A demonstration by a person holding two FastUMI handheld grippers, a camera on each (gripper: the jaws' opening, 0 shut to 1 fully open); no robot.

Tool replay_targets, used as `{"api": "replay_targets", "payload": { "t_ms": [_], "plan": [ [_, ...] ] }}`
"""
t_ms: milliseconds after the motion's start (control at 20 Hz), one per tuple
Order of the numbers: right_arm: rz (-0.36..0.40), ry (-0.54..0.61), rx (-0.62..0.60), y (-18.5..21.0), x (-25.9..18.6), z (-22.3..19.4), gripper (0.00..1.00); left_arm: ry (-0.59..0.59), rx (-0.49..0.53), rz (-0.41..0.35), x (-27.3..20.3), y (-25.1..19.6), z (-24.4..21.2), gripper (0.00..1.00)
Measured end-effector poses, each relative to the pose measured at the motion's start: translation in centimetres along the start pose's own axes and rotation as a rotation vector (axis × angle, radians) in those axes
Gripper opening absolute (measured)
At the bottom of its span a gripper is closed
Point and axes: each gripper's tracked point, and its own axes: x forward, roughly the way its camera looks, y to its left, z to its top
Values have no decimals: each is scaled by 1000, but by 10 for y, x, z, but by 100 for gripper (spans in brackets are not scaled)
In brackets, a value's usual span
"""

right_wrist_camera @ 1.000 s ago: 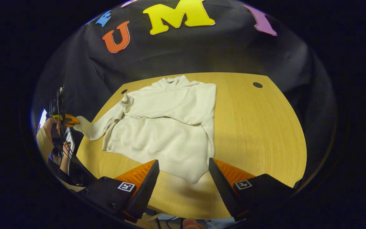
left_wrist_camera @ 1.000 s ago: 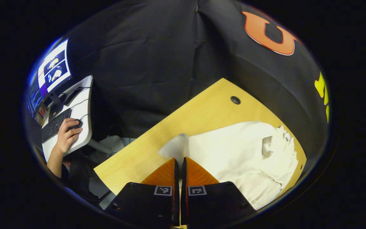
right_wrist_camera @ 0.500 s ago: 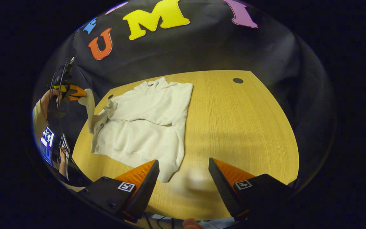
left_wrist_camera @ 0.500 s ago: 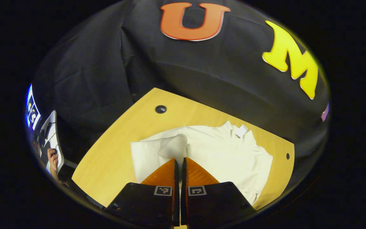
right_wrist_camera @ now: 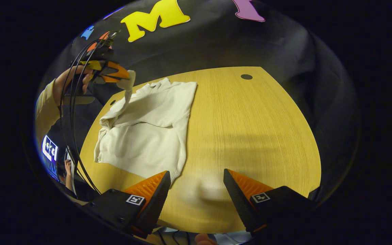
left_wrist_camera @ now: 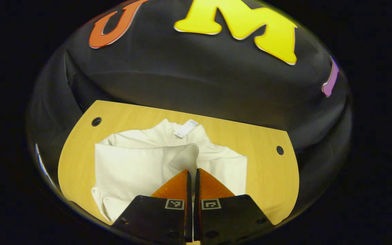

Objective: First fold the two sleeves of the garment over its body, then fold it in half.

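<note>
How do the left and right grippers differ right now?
The left gripper is shut on the sleeve cuff; the right gripper is open, with nothing between its fingers. The left, also seen in the right gripper view, holds the cuff up above the sweatshirt; the right hangs over bare table beside the hem. Both face the table.

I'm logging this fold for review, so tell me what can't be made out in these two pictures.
- Left gripper view: how much of the sleeve cuff sits between the fingers of the left gripper is hidden by them.
- Left gripper view: the tag at the collar of the sweatshirt is too small to read.
- Right gripper view: the sweatshirt's near hem corner is covered by the right gripper finger.
- Right gripper view: the screen at the left edge is cut off and tiny.
</note>
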Motion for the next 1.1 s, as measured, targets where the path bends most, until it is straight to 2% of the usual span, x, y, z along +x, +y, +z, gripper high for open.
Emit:
{"api": "replay_targets", "payload": {
  "t_ms": [150, 250, 300, 350, 400, 500, 550, 650, 700, 750, 800, 850, 900, 950, 1000, 1050, 1100],
  "plan": [
    [-18, 14, -5, -12, -2, -6, 98, 26, 8, -62, 13, -58, -14, 4],
    [-35, 20, -10, -22, -6, -9, 98, 54, 22, -66, 20, -84, -27, 4],
    [-41, 19, -10, -25, -6, -9, 98, 66, 26, -62, 22, -92, -33, 4],
    [-47, 18, -8, -29, -7, -9, 93, 77, 28, -57, 24, -100, -39, 4],
    [-52, 19, -4, -32, -7, -9, 98, 87, 21, -50, 25, -106, -45, 4],
    [-58, 20, 1, -35, -8, -11, 94, 115, -21, -74, 57, -114, -51, 8],
    [-61, 20, 2, -35, -9, -13, 98, 124, -48, -90, 37, -107, -56, 16],
    [-64, 23, -1, -35, -9, -15, 98, 140, -58, -103, 35, -114, -63, 33],
    [-63, 27, -1, -33, -9, -18, 98, 138, -45, -108, 32, -115, -62, 35],
    [-64, 28, 1, -31, -8, -19, 98, 135, -29, -119, 30, -114, -62, 55],
    [-63, 28, 3, -29, -8, -19, 98, 126, -14, -126, 24, -113, -61, 59],
    [-59, 30, 6, -26, -7, -19, 98, 124, 3, -121, 19, -111, -62, 73],
    [-55, 30, 9, -21, -6, -19, 98, 125, 21, -117, 12, -107, -64, 74],
    [-60, 30, 4, -18, -4, -19, 98, 120, 35, -110, 7, -100, -66, 92],
    [-57, 31, -2, -13, -3, -19, 97, 115, 43, -99, -1, -92, -68, 100],
    [-51, 31, -5, -6, -1, -18, 97, 108, 45, -96, -8, -83, -70, 95],
    [-46, 31, -7, -1, 0, -17, 94, 99, 45, -87, -17, -73, -73, 95]
  ]
}}
